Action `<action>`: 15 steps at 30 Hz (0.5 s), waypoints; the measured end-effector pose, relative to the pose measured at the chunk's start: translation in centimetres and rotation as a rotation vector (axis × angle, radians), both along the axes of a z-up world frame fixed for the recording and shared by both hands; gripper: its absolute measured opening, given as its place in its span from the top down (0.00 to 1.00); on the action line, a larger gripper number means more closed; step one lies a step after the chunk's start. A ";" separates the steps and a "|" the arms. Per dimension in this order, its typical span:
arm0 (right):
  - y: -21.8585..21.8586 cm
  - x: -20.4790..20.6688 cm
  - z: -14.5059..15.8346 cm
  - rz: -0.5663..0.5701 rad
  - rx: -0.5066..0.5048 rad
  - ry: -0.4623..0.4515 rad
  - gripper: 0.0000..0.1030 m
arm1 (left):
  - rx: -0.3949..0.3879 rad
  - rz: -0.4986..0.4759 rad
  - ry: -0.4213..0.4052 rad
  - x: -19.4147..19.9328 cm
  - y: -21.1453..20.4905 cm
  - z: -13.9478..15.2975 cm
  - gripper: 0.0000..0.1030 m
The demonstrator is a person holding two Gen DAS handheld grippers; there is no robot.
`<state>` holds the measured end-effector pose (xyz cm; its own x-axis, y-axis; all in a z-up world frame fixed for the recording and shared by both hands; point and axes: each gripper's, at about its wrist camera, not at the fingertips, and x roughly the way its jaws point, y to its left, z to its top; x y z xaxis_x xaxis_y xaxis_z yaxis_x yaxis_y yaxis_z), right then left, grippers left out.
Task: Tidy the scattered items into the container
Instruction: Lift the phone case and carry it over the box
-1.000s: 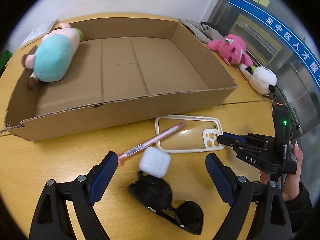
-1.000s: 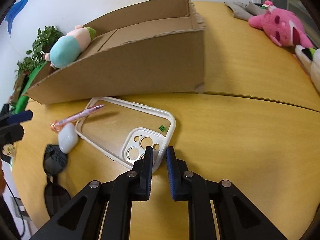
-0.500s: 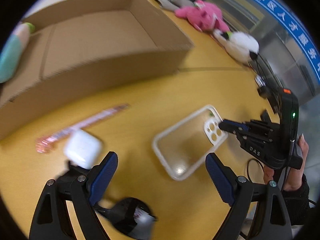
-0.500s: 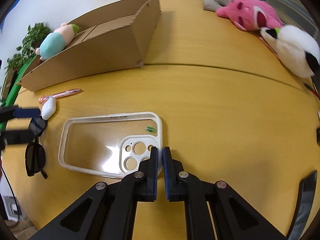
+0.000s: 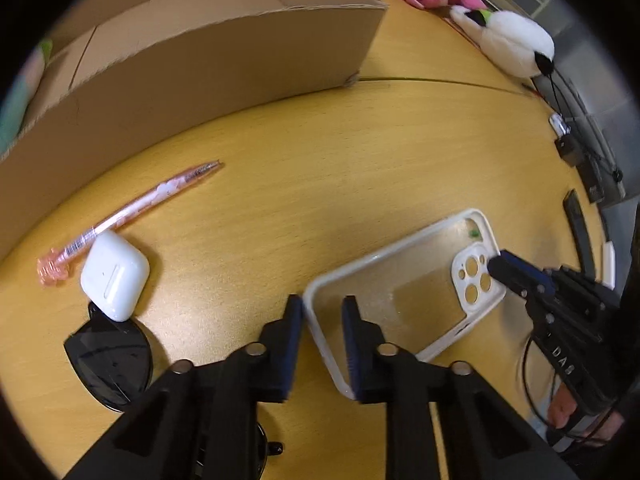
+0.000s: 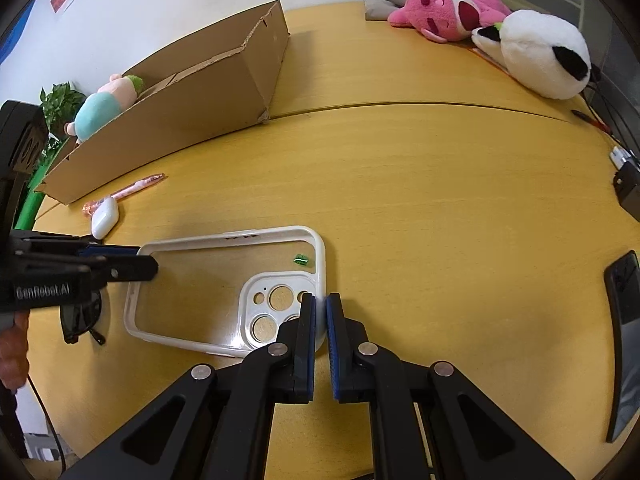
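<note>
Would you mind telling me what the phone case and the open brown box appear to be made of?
The clear white-rimmed phone case looks like glossy plastic: the table's wood shows through its back. The open brown box is matte corrugated cardboard, judging by its creased walls and ragged torn edges.

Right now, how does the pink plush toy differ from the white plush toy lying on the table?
The pink plush toy is pink with darker red patches; the white plush toy is white with black patches. The pink one lies farther back, near the wall, beside a grey cloth; the white one lies nearer, toward the table's right edge. They touch each other, and both lie outside the cardboard box.
</note>
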<state>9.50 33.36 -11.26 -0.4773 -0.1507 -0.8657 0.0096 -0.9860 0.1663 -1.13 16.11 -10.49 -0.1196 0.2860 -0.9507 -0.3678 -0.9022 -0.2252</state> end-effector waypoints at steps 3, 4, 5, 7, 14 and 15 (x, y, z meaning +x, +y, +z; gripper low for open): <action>-0.1 0.2 0.4 0.006 0.004 0.021 0.94 | 0.011 0.005 0.031 0.3 -0.7 1.1 0.92; -0.3 0.3 0.7 0.014 0.010 0.036 0.94 | 0.013 0.006 0.047 0.3 -0.8 1.7 0.92; -0.5 0.5 1.2 0.022 0.020 0.053 0.94 | 0.018 0.007 0.062 0.3 -1.1 2.3 0.93; -0.9 0.6 2.2 0.030 0.028 0.083 0.94 | 0.029 0.011 0.101 0.3 -1.7 4.0 0.93; -2.7 -0.3 9.9 0.087 0.023 0.288 0.94 | 0.076 0.019 0.290 0.5 -4.5 11.9 0.93; -3.2 -0.5 11.3 0.103 0.031 0.323 0.94 | 0.080 0.024 0.321 0.4 -5.1 13.3 0.93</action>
<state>8.96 30.14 0.01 -0.7114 -0.1887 -0.6770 0.1570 -0.9816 0.1086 -0.75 10.98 2.82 -0.4171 0.3521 -0.8379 -0.4108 -0.8954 -0.1718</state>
